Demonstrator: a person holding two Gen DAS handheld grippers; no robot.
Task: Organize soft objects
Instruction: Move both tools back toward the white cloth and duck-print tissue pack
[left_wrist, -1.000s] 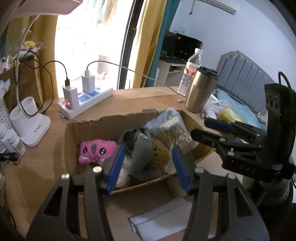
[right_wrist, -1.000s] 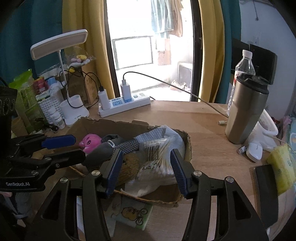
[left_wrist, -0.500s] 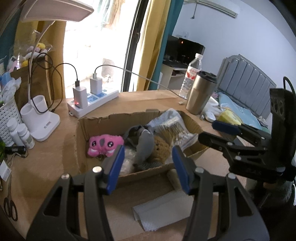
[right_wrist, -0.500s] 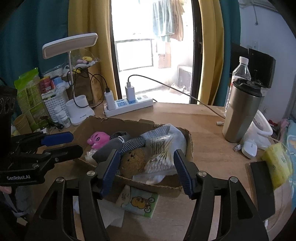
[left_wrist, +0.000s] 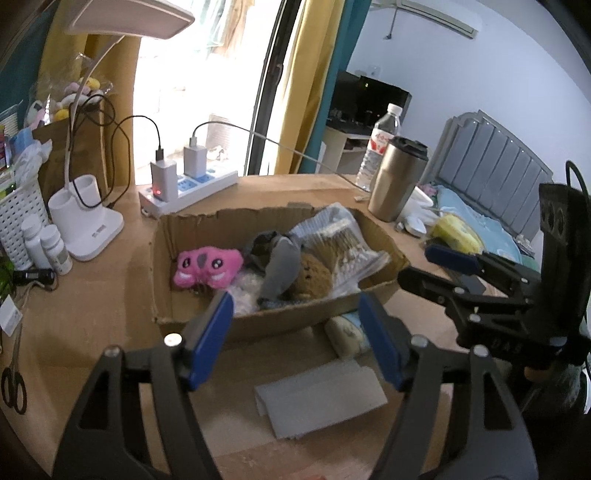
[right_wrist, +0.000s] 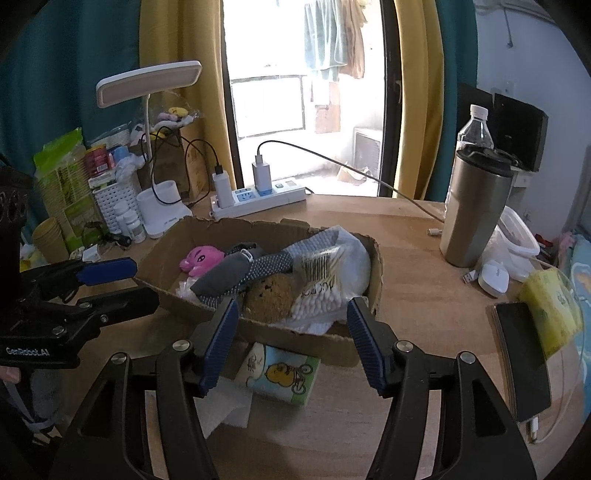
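Just beyond the left gripper (left_wrist: 295, 339), whose jaws are opening on nothing, and the right gripper (right_wrist: 290, 341), also spread and empty, lies a tissue pack (right_wrist: 279, 371). Farther ahead, the cardboard box (left_wrist: 280, 325) holds a pink plush (left_wrist: 208, 266), a brown plush (right_wrist: 271, 297) and cotton swabs (right_wrist: 319, 291).

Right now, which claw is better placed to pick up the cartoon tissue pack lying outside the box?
Probably the right claw: the tissue pack lies directly below its empty, open fingers. The left claw, opening and empty, has it off-centre.
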